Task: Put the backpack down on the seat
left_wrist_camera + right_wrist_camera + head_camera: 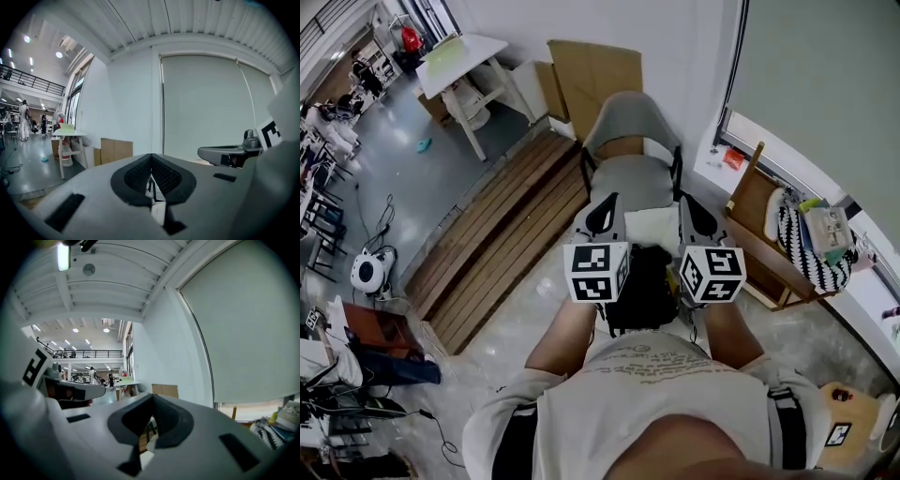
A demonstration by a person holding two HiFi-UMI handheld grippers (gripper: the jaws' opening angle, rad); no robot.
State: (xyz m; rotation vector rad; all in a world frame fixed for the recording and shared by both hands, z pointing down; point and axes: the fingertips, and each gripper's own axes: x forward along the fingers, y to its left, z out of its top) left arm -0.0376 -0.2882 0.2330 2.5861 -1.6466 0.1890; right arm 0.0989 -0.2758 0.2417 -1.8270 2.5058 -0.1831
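The task is judged to be at an early stage: the backpack has not yet been set on the seat. In the head view the backpack is seen as a dark mass low between the two marker cubes, close against the person's body and well short of the grey chair, whose seat is bare as far as can be seen. The left claw and the right claw are held side by side, pointed toward the chair. In the left gripper view the left claw is clenched, its pads meeting at the tip, and no strap or fabric is seen between them; only a thin dark frame and something pale show through the gap lower down. The same is found in the right gripper view: the right claw is pressed shut, with nothing seen gripped. How the backpack is being carried cannot be made out from any view. What is judged to remain is the whole placement: the bag has to be carried forward over the seat, lowered until it rests there, and let go.
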